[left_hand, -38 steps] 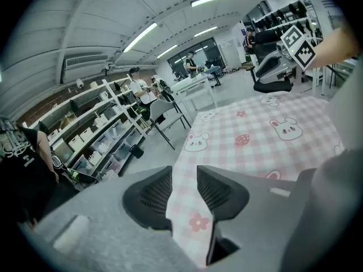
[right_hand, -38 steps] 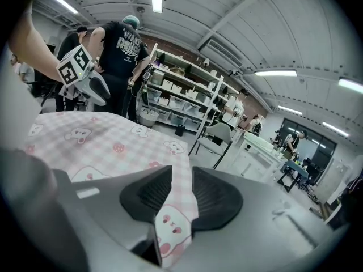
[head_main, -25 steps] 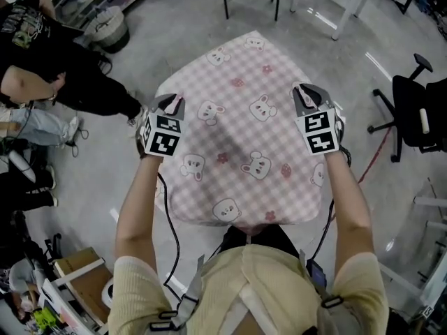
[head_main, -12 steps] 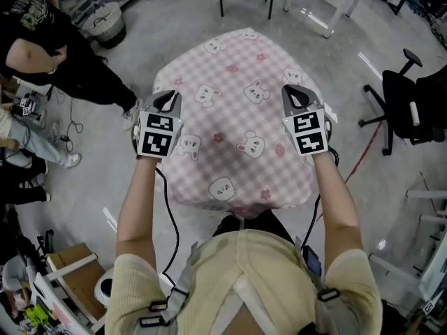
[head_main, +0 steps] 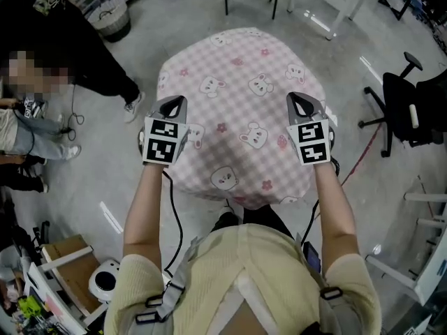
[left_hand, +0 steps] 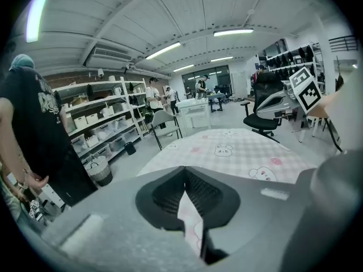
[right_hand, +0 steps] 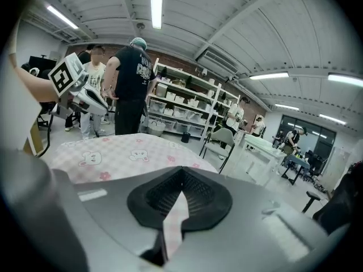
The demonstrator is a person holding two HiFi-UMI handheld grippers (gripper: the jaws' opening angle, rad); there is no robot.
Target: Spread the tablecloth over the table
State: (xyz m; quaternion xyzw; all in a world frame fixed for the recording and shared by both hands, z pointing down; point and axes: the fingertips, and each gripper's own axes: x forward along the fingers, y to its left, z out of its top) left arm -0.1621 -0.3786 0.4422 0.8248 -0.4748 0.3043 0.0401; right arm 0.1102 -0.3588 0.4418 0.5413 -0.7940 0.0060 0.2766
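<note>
The grey concrete floor fills most of what I see looking down, and in the middle of it the pink checked tablecloth, printed with little bears and flowers, lies draped over the table, which it covers entirely; its edges hang down all round and the near edge sags toward my legs. To my right a black office chair stands well apart from the cloth, and to my left a person in black clothes stands near the far left corner, with a round basket on the floor beyond. I hold both arms out over the near half of the cloth. My left gripper sits at the cloth's left edge and my right gripper at its right edge, roughly level with each other. In the left gripper view the jaws are pressed together with a narrow fold of the pink fabric pinched between the ribbed pads. The right gripper view shows the same: jaws closed tight on a strip of the cloth's edge.
</note>
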